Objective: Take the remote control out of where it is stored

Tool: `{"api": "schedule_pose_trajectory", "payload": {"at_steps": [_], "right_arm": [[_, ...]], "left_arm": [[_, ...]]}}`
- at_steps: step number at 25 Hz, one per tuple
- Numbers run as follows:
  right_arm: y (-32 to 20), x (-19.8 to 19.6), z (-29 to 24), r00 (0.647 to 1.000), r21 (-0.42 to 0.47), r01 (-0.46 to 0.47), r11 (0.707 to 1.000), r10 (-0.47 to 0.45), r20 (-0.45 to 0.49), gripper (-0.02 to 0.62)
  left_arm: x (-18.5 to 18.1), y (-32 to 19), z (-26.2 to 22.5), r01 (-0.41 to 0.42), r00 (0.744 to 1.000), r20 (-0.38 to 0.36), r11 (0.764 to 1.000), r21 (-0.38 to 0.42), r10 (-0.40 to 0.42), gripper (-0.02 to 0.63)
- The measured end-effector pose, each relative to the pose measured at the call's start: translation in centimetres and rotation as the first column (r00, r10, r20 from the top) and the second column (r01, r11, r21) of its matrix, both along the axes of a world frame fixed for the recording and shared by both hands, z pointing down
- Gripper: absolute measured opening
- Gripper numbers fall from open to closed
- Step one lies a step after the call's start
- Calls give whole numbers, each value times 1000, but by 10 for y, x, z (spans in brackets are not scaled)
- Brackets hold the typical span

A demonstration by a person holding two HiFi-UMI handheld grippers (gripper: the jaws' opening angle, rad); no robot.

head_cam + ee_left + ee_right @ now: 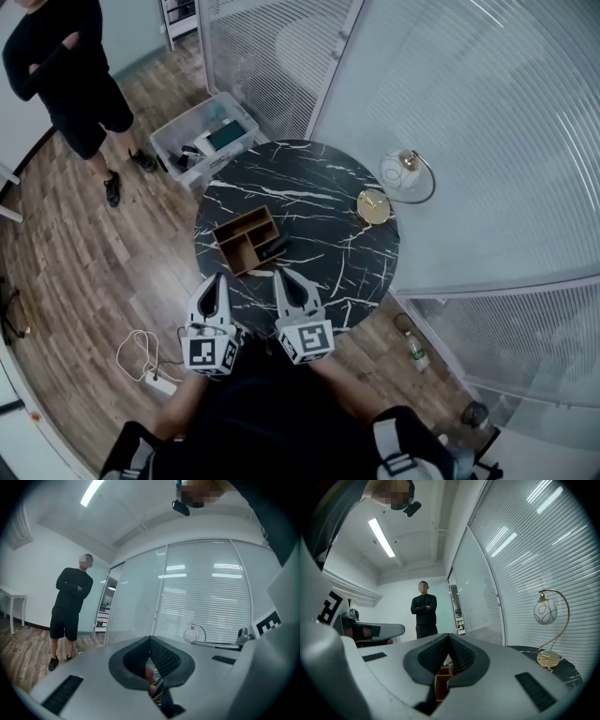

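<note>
A wooden organizer box (242,236) with open compartments sits on the near-left part of the round black marble table (328,262). The black remote control (275,249) lies in the box at its right side. My left gripper (220,279) hovers at the table's near edge, just short of the box, with its jaws closed on nothing. My right gripper (281,277) is beside it, also shut and empty, its tips a little short of the remote. In the left gripper view the dark pads (161,656) meet at the tip. The right gripper view shows the box (442,686) just below the closed pads (461,656).
A globe lamp (405,173) with a gold base (373,206) stands at the table's far right. On the wooden floor are a clear plastic bin (206,141), a power strip with cable (150,370) and a bottle (417,352). A person (70,84) stands at far left. Glass walls with blinds close the right.
</note>
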State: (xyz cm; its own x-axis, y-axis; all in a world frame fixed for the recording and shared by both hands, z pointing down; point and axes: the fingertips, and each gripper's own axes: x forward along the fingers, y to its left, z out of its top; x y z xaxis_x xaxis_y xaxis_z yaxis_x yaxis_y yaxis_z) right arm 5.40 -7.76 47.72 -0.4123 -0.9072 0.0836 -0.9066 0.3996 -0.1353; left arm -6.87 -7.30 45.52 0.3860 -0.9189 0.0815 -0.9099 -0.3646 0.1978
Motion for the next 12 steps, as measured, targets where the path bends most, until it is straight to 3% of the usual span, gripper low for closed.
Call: {"api": "schedule_pose_trajectory", "payload": {"at_steps": [12], "right_arm": [[-33, 13, 38, 1000, -51, 19, 999, -18, 14, 2]], "left_arm": [[21, -30, 25, 14, 1000, 19, 999, -40, -14, 8]]}}
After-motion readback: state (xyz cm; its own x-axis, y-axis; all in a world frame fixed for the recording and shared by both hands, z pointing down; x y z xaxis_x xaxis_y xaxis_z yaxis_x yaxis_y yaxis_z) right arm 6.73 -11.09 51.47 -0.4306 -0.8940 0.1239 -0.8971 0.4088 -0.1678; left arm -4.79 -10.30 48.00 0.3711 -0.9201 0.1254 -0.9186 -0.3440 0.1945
